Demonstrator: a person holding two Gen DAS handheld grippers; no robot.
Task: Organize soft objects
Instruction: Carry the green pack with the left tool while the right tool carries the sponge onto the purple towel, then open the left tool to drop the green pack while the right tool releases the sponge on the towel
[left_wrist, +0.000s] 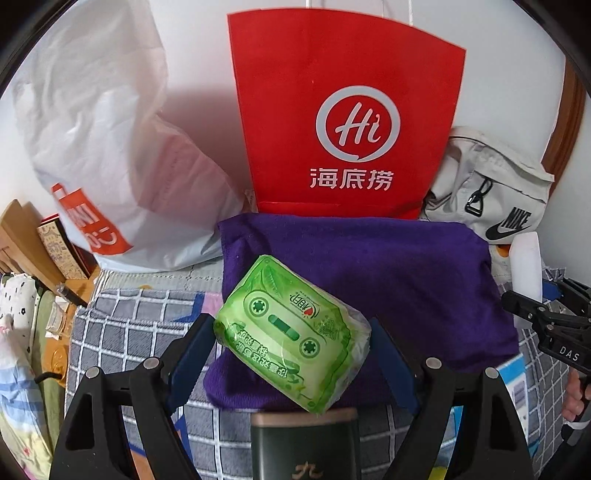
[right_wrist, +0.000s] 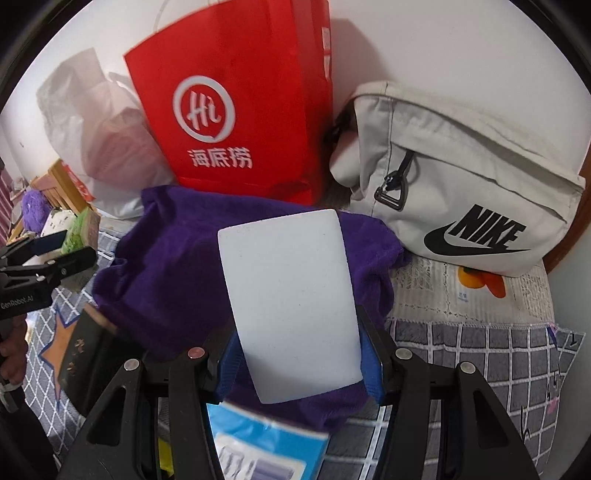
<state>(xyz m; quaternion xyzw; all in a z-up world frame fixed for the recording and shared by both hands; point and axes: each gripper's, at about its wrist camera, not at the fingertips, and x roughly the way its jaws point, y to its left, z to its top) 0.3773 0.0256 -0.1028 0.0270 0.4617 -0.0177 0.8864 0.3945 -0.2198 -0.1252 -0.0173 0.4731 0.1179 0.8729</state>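
Note:
My left gripper (left_wrist: 291, 350) is shut on a green tissue pack (left_wrist: 291, 332) and holds it tilted above a purple towel (left_wrist: 406, 273) spread on the bed. My right gripper (right_wrist: 299, 365) is shut on a white sponge block (right_wrist: 291, 299) and holds it upright over the same purple towel (right_wrist: 170, 266). The sponge block (left_wrist: 526, 266) and right gripper show at the right edge of the left wrist view. The left gripper (right_wrist: 55, 251) with the green pack (right_wrist: 79, 229) shows at the left edge of the right wrist view.
A red paper bag (left_wrist: 343, 110) stands against the wall behind the towel. A white plastic bag (left_wrist: 110, 147) lies to its left, a grey Nike bag (right_wrist: 461, 177) to its right. A dark green box (left_wrist: 304, 446) and a blue box (right_wrist: 266, 446) lie on the checked bedspread (left_wrist: 129, 332).

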